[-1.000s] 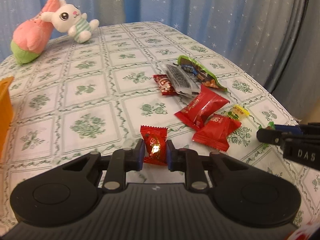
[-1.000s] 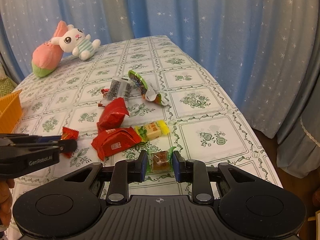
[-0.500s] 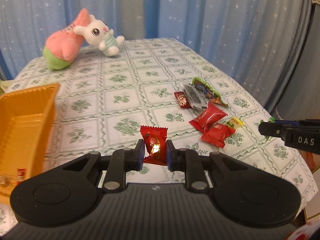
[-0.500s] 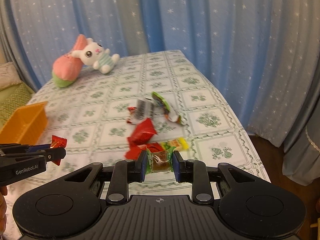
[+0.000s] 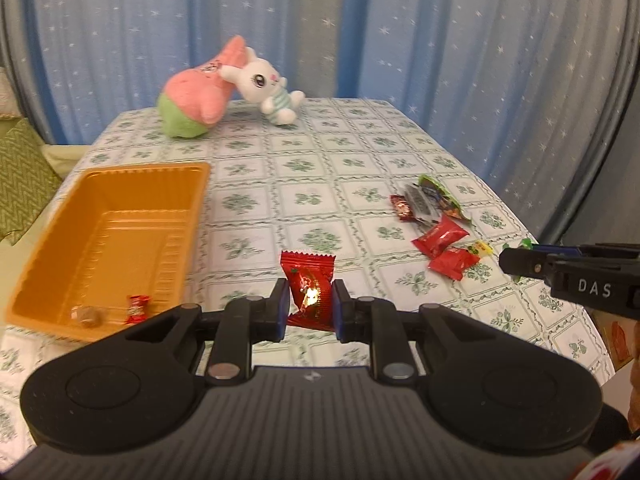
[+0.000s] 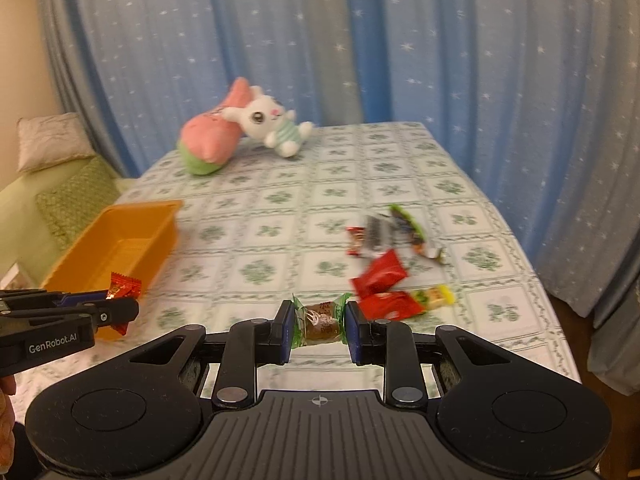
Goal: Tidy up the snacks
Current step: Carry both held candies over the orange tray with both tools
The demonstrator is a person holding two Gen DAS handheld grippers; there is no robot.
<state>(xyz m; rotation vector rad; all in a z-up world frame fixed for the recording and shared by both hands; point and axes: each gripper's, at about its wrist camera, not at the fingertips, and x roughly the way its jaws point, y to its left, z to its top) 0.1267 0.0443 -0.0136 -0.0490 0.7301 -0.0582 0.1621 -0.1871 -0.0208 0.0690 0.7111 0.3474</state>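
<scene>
My left gripper (image 5: 310, 306) is shut on a red candy packet (image 5: 309, 286) and holds it above the table, to the right of the orange tray (image 5: 176, 220). The tray holds a small red candy (image 5: 137, 309) and a brown candy (image 5: 86, 315). My right gripper (image 6: 318, 326) is shut on a green-wrapped brown candy (image 6: 320, 322), held above the table near its front. The left gripper with its red packet also shows in the right wrist view (image 6: 120, 304), beside the tray (image 6: 160, 240). Several loose snacks (image 5: 438, 220) lie on the table's right side.
A pink plush (image 5: 196, 96) and a white bunny plush (image 5: 264, 84) lie at the table's far end. Blue starred curtains hang behind and to the right. A green cushion (image 6: 72, 200) lies left of the table. The table's right edge (image 5: 552, 264) is near the snacks.
Both grippers have lifted and pulled back with their candies held. The views have swung left, bringing the orange tray fully into sight.
</scene>
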